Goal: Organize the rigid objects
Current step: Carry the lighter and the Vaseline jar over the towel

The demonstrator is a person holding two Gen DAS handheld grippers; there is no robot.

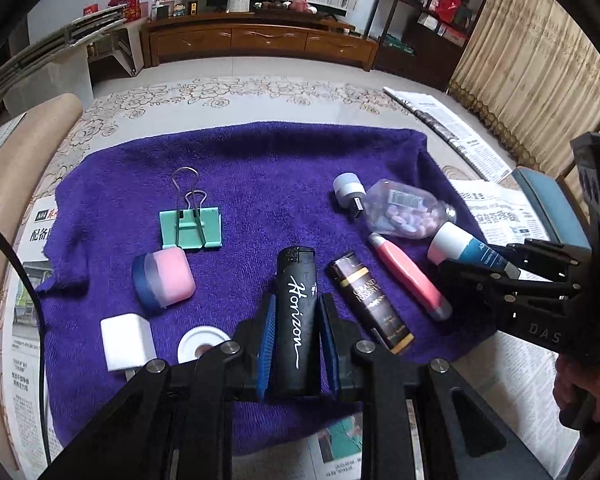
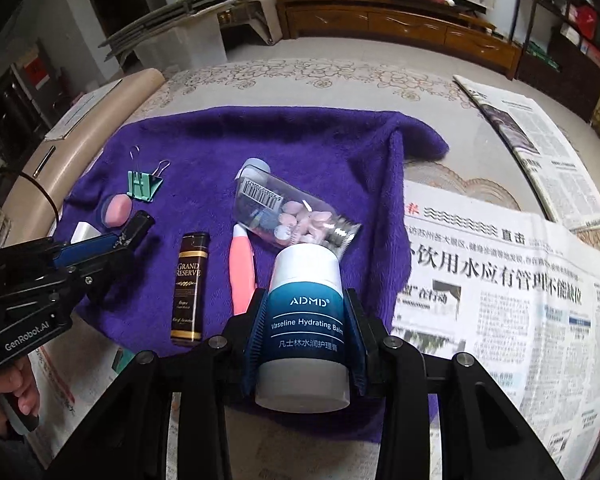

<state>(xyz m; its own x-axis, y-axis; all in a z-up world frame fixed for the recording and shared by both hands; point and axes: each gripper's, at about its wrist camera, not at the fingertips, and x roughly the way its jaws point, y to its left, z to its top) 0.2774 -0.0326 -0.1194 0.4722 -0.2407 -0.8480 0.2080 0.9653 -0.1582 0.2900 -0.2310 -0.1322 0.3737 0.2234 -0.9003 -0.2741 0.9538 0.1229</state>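
Note:
My left gripper [image 1: 296,312] is shut on a black "Horizon" lighter [image 1: 296,312] over the purple towel [image 1: 260,168]. My right gripper [image 2: 306,316] is shut on a white-and-blue ADMD balm stick [image 2: 306,320] at the towel's right part; it also shows in the left wrist view [image 1: 458,246]. On the towel lie a brown "Grand Reserve" lighter [image 1: 370,300], a pink pen-like tool [image 1: 410,276], a clear pill bottle [image 1: 408,210], a grey USB plug [image 1: 350,192], a green binder clip [image 1: 190,226], a pink-and-blue case [image 1: 164,278], a white cube [image 1: 126,340] and a white ring [image 1: 202,342].
Newspapers [image 2: 500,280] cover the table to the right and front of the towel. A beige chair back [image 1: 28,140] stands at the left and a blue chair [image 1: 540,200] at the right. A wooden cabinet [image 1: 260,40] lines the far wall.

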